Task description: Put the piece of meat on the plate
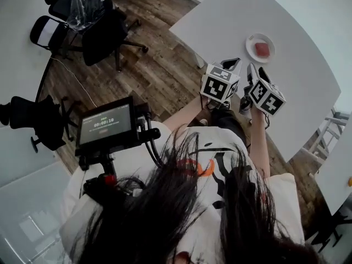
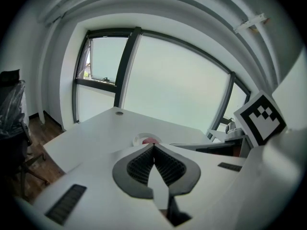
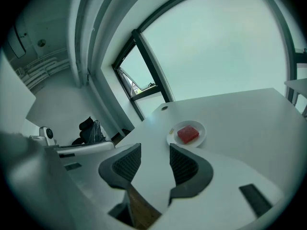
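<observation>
Starting at my left, the left gripper (image 2: pixel 153 145) has its jaws pressed together, tip to tip, with nothing caught between them. In the head view it (image 1: pixel 234 64) hangs near the edge of the white table (image 1: pixel 297 98), short of the dish. Next to it, the right gripper (image 3: pixel 155 150) has its jaws spread with only bare tabletop showing in the gap, so I read it as empty. From above it (image 1: pixel 257 73) sits just beside its twin.

Further right and beyond both tools, the piece of meat (image 3: pixel 188 134), a red block, lies flat inside the plate (image 3: pixel 200 127), well clear of either gripper. I judge the placing done, which leaves only a clean exit. To do that well I would keep both tools high and away from the plate (image 1: pixel 250 47), pull back along the line they point, and avoid sweeping sideways over the meat (image 1: pixel 262 50).

Some things I cannot read. In the left gripper view its own jaws cover most of the dish, leaving only a sliver of rim (image 2: pixel 137 139) and a touch of red (image 2: pixel 151 141). A small pale speck on the plate's rim in the right gripper view is too small to name. Hair fills the lower half of the head view and hides my hands on the handles.
</observation>
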A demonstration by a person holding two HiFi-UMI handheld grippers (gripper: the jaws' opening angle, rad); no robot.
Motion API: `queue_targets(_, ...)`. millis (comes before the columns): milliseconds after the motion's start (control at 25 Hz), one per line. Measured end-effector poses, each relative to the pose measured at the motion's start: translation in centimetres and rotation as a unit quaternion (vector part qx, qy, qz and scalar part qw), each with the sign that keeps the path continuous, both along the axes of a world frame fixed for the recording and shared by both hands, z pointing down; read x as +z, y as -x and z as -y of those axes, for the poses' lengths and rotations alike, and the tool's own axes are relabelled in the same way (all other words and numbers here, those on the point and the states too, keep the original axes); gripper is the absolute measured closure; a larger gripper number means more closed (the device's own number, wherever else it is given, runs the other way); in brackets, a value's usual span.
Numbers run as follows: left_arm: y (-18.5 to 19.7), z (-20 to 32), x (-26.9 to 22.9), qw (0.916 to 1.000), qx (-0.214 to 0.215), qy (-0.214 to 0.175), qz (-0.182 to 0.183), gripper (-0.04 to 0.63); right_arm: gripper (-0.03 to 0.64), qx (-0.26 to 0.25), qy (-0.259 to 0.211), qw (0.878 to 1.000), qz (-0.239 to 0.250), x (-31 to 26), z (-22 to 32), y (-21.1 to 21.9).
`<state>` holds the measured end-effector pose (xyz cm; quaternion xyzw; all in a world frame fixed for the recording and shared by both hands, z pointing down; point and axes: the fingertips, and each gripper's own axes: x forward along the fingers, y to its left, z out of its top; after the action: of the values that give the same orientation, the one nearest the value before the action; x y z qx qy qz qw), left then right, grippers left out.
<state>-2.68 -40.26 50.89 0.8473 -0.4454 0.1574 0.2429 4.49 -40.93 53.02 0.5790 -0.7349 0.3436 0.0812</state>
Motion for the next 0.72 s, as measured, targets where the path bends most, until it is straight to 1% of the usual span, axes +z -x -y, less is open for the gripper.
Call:
queue_targets(80,-0.1,0.0,0.1,1.0000,0.008,-0.004,0.005,0.589,0.422,0.004,0.006,1.000,0.008,0.4,-0.2,0.3)
queue_targets(160,0.4,-1.3,-0.1,0.9999,0.012,-0.006,0.008,0.589,0.422,0.008,0.007,1.000,0.023,0.2,-1.7,1.0)
queue_targets(280,2.2,-6.6,-1.1,0.9998,0.014,-0.012,0.002,0.589,0.422,0.008,0.001,0.999,0.043,-1.2,-7.5,3.3)
queue_targets(360,3.3,-9.7,-1.5,0.9998,0.016,-0.012,0.000,0.589,0.422,0.004,0.002,0.999,0.047,-1.7,-10.8,4.6)
queue_targets(480,3.6,-12.5,-1.2,0.9998,0.017,-0.005,-0.003,0.589,0.422,-0.002,0.010,0.999,0.049,-1.5,-13.9,5.3)
queue_targets(560,3.2,-12.6,-0.7,0.9998,0.017,0.002,-0.004,0.589,0.422,-0.007,0.014,0.998,0.053,-1.1,-14.1,5.1)
queue_targets(680,2.1,-10.7,-0.2,0.9998,0.014,0.010,-0.007,0.589,0.422,-0.014,0.021,0.998,0.055,-0.7,-12.4,4.3)
queue_targets(720,1.8,-11.4,-0.3,0.9998,0.016,0.011,-0.008,0.589,0.422,-0.013,0.022,0.998,0.054,-0.6,-13.1,4.1)
